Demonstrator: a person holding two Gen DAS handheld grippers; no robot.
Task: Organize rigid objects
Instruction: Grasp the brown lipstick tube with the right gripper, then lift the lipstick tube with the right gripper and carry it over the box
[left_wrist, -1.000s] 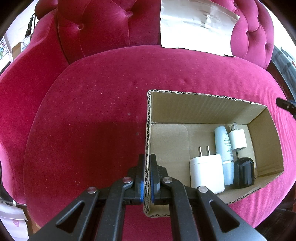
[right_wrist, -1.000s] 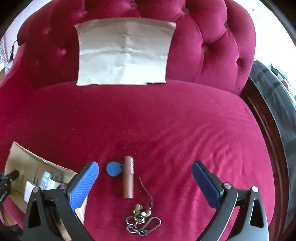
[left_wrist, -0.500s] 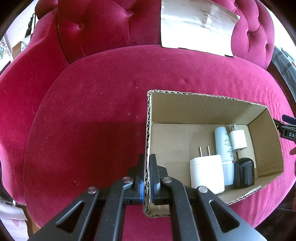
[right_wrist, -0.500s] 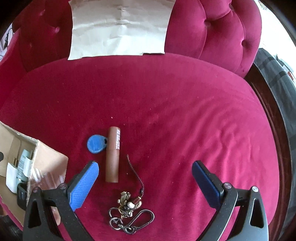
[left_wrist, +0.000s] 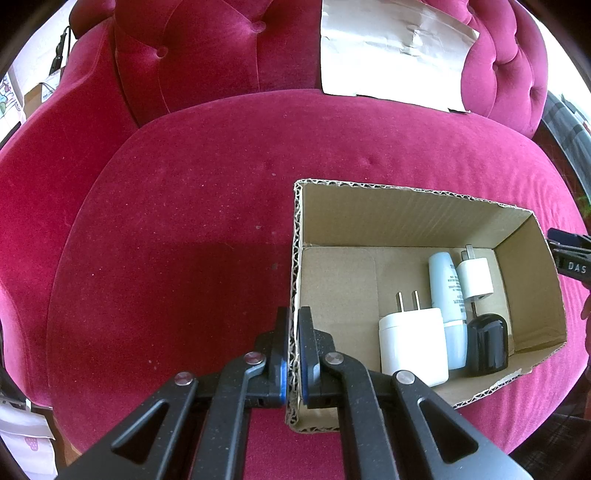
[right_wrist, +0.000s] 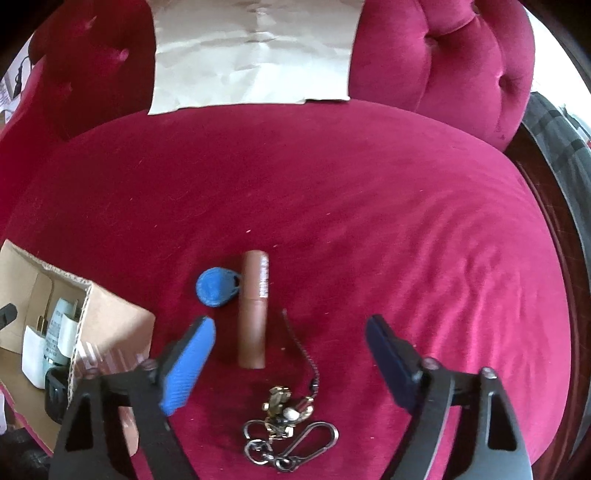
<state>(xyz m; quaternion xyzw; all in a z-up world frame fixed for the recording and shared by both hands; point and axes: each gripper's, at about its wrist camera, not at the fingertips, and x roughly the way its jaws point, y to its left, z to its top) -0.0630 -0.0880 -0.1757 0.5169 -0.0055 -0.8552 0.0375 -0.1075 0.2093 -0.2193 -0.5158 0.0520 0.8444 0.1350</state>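
My left gripper (left_wrist: 294, 328) is shut on the left wall of an open cardboard box (left_wrist: 406, 210) on the red velvet seat. Inside lie a large white plug (left_wrist: 412, 345), a pale blue bottle (left_wrist: 448, 291), a small white plug (left_wrist: 474, 277) and a black cap (left_wrist: 487, 347). My right gripper (right_wrist: 291, 325) is open above a brown tube (right_wrist: 253, 310), which lies between its fingers. A blue key fob (right_wrist: 214, 288) lies left of the tube, and a keychain with carabiners (right_wrist: 288, 432) lies below it. The box also shows in the right wrist view (right_wrist: 110, 325).
A sheet of brown paper (right_wrist: 255, 51) leans on the tufted backrest (right_wrist: 461, 62). The seat cushion's right edge (right_wrist: 546, 258) drops off to dark wood and a grey striped fabric (right_wrist: 561, 147).
My right gripper has come down and forward over the tube, fob and keychain, and its fingers have drawn closer together. The left gripper has kept its hold on the box wall.
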